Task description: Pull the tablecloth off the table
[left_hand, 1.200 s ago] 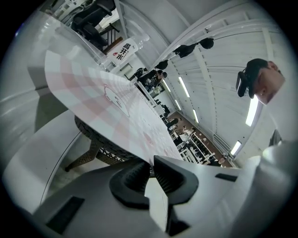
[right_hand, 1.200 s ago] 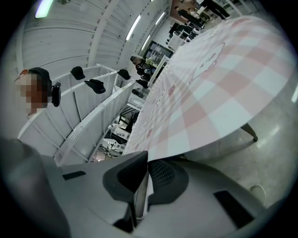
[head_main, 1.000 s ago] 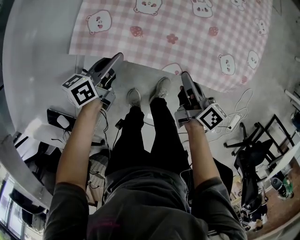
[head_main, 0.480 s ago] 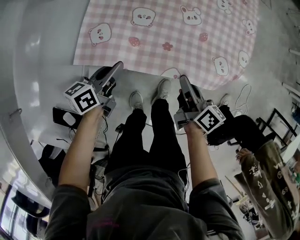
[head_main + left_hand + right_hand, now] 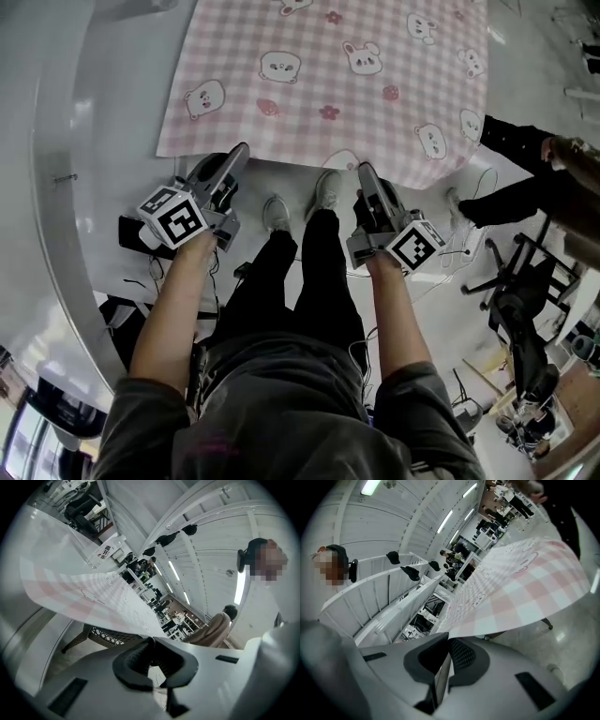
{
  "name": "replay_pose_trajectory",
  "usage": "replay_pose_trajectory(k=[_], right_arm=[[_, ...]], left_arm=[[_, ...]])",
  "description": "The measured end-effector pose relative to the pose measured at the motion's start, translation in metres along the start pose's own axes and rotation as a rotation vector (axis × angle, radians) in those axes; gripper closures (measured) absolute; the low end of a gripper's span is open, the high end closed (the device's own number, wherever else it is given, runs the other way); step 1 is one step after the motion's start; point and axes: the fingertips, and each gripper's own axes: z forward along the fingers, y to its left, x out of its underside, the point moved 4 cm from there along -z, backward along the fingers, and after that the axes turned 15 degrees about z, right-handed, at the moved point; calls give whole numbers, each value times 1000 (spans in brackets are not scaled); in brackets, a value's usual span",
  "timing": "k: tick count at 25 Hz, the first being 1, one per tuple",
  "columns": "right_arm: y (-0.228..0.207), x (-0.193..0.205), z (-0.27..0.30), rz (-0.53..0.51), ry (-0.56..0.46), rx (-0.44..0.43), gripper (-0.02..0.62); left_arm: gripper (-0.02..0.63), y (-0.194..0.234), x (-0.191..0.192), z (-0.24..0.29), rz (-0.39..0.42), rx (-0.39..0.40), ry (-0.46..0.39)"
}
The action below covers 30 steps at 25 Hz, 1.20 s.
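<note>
Upper centre of the head view: pink checked tablecloth [image 5: 328, 75] spread flat over a table [image 5: 101, 638], seen only as a woven base at lower left of the left gripper view. Below, pale glossy floor [image 5: 94, 122], bearing loose cables [image 5: 473, 253] and a black chair [image 5: 516, 309] at right.

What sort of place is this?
Probably a big indoor workshop or lab hall: strip lights on a ribbed white ceiling, crowded workstations in the distance, an office chair and loose cables on the floor beside the tablecloth.
</note>
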Motion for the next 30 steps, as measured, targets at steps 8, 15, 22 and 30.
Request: replay_pose_trajectory(k=[8, 15, 22, 30], right_arm=[[2, -2, 6, -80, -51, -51, 591], [6, -6, 4, -90, -46, -55, 591], [3, -6, 5, -129, -55, -60, 591], [3, 0, 1, -264, -146, -179, 591]], left_arm=[[604, 7, -3, 6, 57, 75, -76], [604, 3, -6, 6, 58, 83, -88], [604, 8, -3, 9, 57, 122, -142], [604, 7, 0, 5, 171, 233, -289]])
